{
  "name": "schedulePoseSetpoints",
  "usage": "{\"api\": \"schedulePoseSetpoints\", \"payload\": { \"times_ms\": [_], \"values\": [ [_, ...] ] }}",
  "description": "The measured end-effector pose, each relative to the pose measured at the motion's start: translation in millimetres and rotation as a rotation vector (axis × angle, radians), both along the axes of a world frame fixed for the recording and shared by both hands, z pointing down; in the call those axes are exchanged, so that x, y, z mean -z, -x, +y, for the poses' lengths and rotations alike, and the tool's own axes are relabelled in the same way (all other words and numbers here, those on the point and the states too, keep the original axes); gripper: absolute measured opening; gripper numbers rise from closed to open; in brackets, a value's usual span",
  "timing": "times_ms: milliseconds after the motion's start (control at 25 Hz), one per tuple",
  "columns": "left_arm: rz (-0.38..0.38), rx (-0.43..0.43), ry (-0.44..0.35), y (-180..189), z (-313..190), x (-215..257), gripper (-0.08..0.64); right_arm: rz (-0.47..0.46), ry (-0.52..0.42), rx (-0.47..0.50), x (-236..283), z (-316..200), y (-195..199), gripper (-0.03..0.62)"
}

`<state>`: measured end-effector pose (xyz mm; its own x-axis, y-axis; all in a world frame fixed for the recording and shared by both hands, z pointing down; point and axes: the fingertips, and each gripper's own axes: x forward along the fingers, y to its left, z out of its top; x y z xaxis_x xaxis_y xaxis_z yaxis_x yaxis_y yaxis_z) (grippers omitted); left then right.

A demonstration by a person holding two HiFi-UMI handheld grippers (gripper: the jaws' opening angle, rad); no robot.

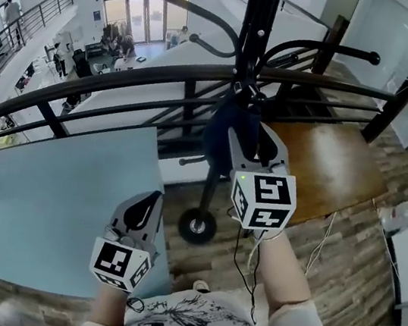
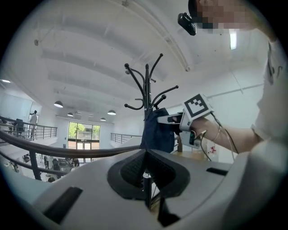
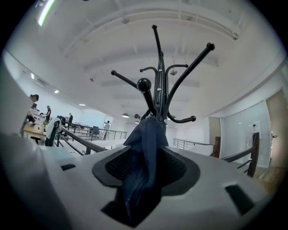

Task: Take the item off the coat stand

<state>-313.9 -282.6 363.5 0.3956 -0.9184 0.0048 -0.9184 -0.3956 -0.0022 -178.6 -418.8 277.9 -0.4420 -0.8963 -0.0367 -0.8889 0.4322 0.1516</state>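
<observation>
A black coat stand (image 1: 257, 21) rises behind the railing, its round base (image 1: 197, 226) on the wooden floor. A dark blue cloth (image 1: 220, 134) hangs from one of its hooks. My right gripper (image 1: 252, 139) is raised to the cloth and is open. In the right gripper view the cloth (image 3: 146, 148) runs down between the wide jaws, under the stand's hooks (image 3: 158, 76). My left gripper (image 1: 154, 198) is lower, over the table's edge, shut and empty. In the left gripper view its jaws meet at a point (image 2: 145, 151), with the cloth (image 2: 157, 130) and right gripper (image 2: 168, 119) beyond.
A black curved railing (image 1: 125, 81) runs across in front of the stand, with an open hall and people far below. A light blue table (image 1: 59, 204) is at the lower left. A white cable (image 1: 321, 246) trails over the wooden floor (image 1: 327, 162).
</observation>
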Motion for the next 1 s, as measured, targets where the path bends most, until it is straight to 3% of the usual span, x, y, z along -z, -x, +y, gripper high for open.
{"api": "schedulePoseSetpoints", "payload": {
  "times_ms": [80,160,440,680,1000],
  "values": [
    [-0.003,-0.019,0.002,3,3,-5,0.005,-0.006,-0.001,-0.016,-1,-4,-2,0.136],
    [-0.003,-0.027,0.006,7,7,-6,0.005,-0.011,0.001,-0.023,-2,-5,-4,0.003],
    [0.006,-0.04,0.004,17,12,-8,0.005,0.011,-0.025,-0.045,5,8,-6,-0.003],
    [0.011,-0.059,0.0,16,16,-5,0.005,0.032,-0.124,-0.061,35,38,-7,-0.003],
    [0.026,-0.096,-0.007,8,21,-6,0.005,0.023,-0.166,-0.049,46,87,-17,-0.003]
  ]
}}
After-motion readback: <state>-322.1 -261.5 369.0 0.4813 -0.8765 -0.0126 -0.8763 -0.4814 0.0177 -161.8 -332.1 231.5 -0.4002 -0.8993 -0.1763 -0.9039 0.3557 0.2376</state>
